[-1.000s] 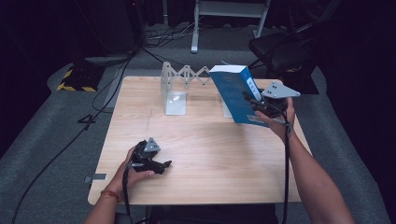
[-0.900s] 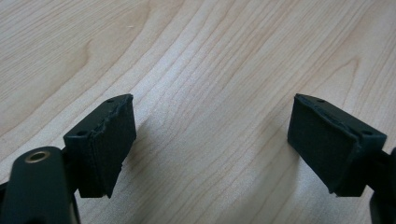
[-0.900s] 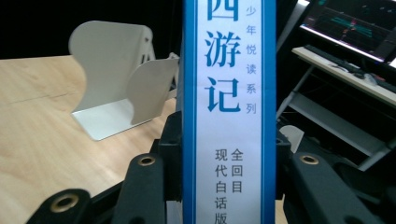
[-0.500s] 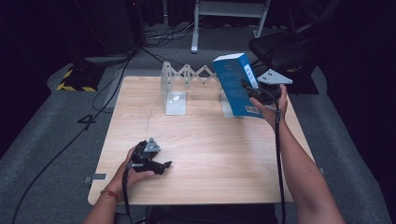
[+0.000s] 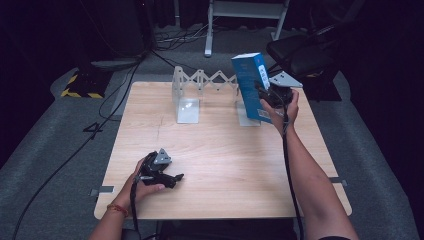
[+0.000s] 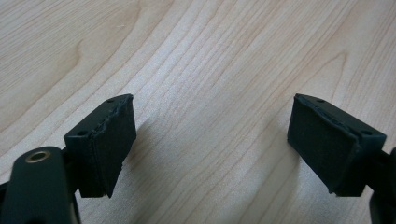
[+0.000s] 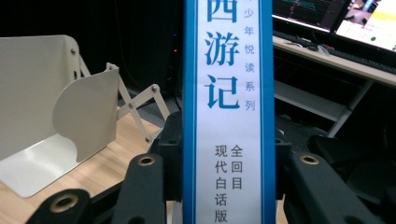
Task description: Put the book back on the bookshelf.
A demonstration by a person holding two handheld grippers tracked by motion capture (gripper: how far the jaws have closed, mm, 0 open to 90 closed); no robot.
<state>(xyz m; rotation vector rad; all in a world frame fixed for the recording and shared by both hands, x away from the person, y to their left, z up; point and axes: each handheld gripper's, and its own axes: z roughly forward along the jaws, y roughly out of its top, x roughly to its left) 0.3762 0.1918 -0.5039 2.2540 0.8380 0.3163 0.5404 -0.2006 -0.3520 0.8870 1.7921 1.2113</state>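
A blue book (image 5: 249, 80) stands nearly upright over the back right of the wooden table (image 5: 225, 160), with my right gripper (image 5: 266, 94) shut on it. In the right gripper view its blue and white spine (image 7: 229, 93) rises between the black jaws of my right gripper (image 7: 229, 161). A white folding book rack (image 5: 200, 82) stands at the back, its right end plate just beside the book. My left gripper (image 5: 174, 179) rests on the table near the front left. Its pads (image 6: 105, 140) stand wide apart, open over bare wood with nothing between them.
The rack's left end plate (image 7: 56, 116) shows to the left of the book. A dark chair (image 5: 305, 52) stands behind the table's right corner. Cables and a yellow-black striped block (image 5: 80, 85) lie on the grey floor at the left. Monitors (image 7: 355, 18) glow far off.
The right hand has carried the book left and toward the rack, and the book has tipped more upright. The left gripper has not moved.
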